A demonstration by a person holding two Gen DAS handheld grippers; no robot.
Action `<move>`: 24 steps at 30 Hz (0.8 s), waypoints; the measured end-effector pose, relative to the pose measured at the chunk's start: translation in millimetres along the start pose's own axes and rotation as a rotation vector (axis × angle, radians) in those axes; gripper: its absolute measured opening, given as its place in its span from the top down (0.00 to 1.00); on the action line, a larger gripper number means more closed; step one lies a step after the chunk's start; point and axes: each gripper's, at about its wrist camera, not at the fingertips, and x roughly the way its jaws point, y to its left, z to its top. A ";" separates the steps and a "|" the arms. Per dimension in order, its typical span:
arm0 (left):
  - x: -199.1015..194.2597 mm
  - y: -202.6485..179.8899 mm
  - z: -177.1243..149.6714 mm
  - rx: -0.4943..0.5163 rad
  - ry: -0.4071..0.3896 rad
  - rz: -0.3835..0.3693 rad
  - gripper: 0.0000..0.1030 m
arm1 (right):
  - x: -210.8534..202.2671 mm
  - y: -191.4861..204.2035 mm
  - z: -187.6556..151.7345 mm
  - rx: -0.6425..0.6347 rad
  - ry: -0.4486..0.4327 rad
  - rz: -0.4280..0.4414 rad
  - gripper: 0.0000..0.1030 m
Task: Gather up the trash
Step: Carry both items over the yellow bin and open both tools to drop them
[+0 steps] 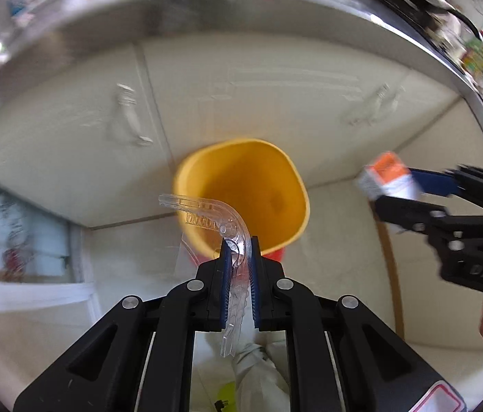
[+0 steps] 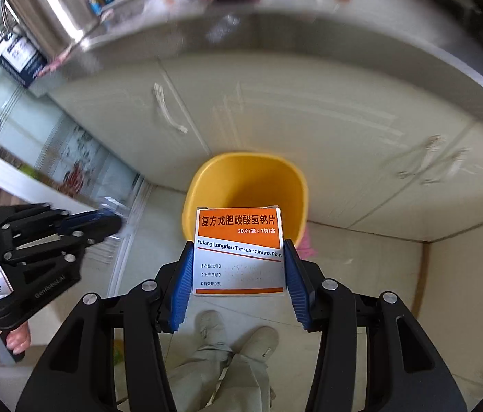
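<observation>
A yellow trash bin (image 1: pixel 241 192) (image 2: pixel 246 192) stands on the floor against pale cabinet doors. My left gripper (image 1: pixel 240 250) is shut on a bent clear plastic strip (image 1: pixel 222 221), whose free end reaches over the bin's near rim. My right gripper (image 2: pixel 239 257) is shut on an orange and white medicine box (image 2: pixel 239 250), held just in front of the bin's opening. In the left wrist view the right gripper (image 1: pixel 392 185) shows at the right edge with the medicine box (image 1: pixel 384 176). The left gripper (image 2: pixel 111 221) appears at the left of the right wrist view.
Cabinet doors (image 2: pixel 275 110) with handles rise behind the bin under a steel counter edge (image 1: pixel 241 3) crowded with blurred items. A glass door (image 2: pixel 80 168) stands to the left. The person's trouser leg and shoes (image 2: pixel 234 340) are on the tiled floor below the grippers.
</observation>
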 end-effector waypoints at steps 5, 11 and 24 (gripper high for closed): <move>57.8 8.3 12.5 0.069 0.071 -0.078 0.89 | 64.0 -8.1 5.7 -0.053 0.071 0.048 0.50; 126.8 16.5 19.9 0.132 0.202 -0.099 0.89 | 133.8 -25.3 15.5 -0.063 0.158 0.062 0.50; 182.2 22.5 34.0 0.132 0.277 -0.124 0.87 | 194.3 -57.1 21.9 -0.002 0.236 0.117 0.50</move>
